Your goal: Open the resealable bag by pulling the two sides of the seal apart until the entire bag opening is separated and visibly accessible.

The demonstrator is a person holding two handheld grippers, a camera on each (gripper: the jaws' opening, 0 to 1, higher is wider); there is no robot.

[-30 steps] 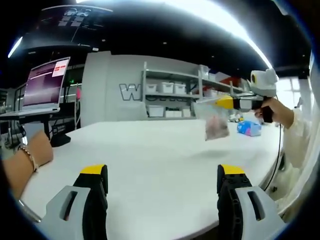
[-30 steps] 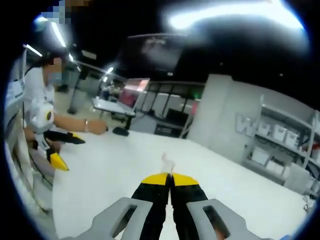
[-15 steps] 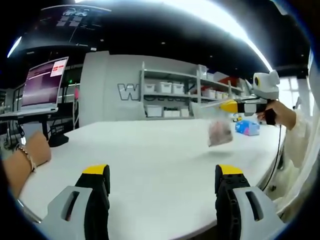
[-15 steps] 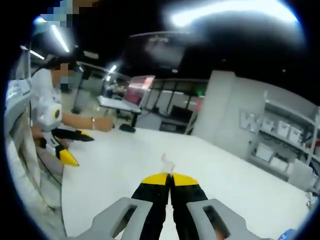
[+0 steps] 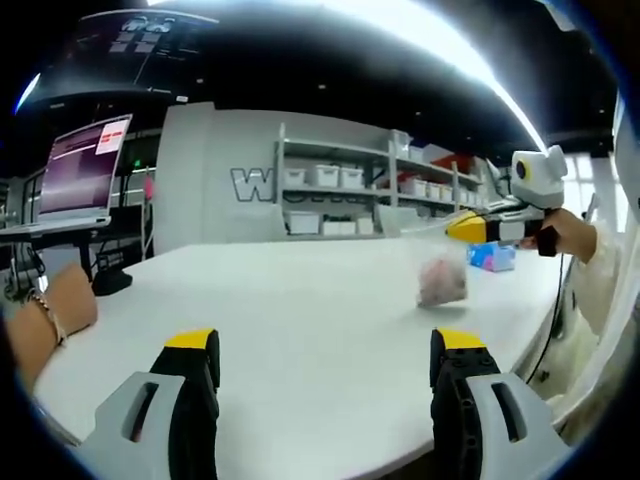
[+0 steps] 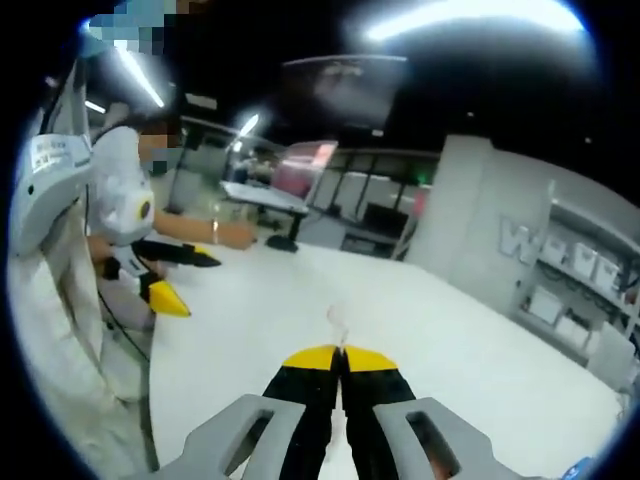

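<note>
In the left gripper view, the broad white table (image 5: 300,320) lies bare across the middle of the frame, its near edge curving along the bottom. The left gripper (image 5: 325,360) has its jaws spread wide, holding nothing. At right centre, the right gripper (image 5: 470,227), jaws pinched together, grips one clear plastic resealable bag (image 5: 440,275) by its top edge; the bag's bottom is at the tabletop. In the right gripper view, a sliver of plastic shows above its closed yellow tips (image 6: 340,356).

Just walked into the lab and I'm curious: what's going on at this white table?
A person is working with a two-jaw gripper in each hand over a white table. The right gripper is shut on the top edge of a clear resealable bag, holding it so it hangs down to the tabletop. The left gripper is open and apart from the bag. The seal has not been pulled apart yet.
</note>
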